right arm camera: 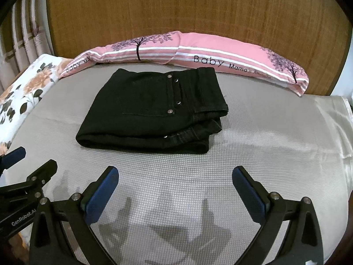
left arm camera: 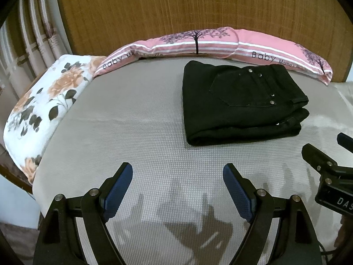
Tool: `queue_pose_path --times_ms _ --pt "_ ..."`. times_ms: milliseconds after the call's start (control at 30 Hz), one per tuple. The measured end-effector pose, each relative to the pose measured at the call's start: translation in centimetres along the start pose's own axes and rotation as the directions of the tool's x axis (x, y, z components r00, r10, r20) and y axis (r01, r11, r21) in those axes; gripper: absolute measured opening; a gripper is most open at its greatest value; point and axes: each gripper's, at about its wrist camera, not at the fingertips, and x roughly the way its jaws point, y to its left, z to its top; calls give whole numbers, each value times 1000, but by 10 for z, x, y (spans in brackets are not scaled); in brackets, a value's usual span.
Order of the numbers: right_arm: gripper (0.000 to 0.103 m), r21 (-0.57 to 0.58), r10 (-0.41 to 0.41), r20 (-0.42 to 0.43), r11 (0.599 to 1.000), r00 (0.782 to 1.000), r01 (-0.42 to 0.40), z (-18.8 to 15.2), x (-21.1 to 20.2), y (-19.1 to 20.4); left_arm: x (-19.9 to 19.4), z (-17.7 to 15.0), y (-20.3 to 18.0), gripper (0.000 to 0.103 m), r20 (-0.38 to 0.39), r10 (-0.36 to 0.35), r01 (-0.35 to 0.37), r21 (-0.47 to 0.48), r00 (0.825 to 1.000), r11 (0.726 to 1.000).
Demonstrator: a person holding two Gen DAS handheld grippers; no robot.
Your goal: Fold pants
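Jaws of the left gripper [left arm camera: 177, 184] stand wide apart over bare bed [left arm camera: 136, 119], nothing between them; those of the right gripper [right arm camera: 175, 186] likewise. Left to right: flowered pillow [left arm camera: 44, 101] at the bed's left edge, pink bolster [left arm camera: 211, 42] along the head edge, black pants [right arm camera: 154, 110] near that edge, folded into a compact stack (task apparently complete, only tidying left). Inner layers are hidden; each gripper's body is cut off below.

pink bolster pillow [left arm camera: 220, 44], floral pillow [left arm camera: 44, 101], grey bedsheet [left arm camera: 132, 114], wooden headboard [left arm camera: 176, 6]
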Motion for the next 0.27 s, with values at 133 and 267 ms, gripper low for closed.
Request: queue_pose_path --times_ms 133,267 --pt "102 2 0 -3 1000 1000 0 1 2 -1 3 1 0 84 -4 -13 13 2 1000 1000" --pt "102 4 1 -6 1000 1000 -1 2 4 -3 5 3 0 84 -4 -24 24 1 1000 1000"
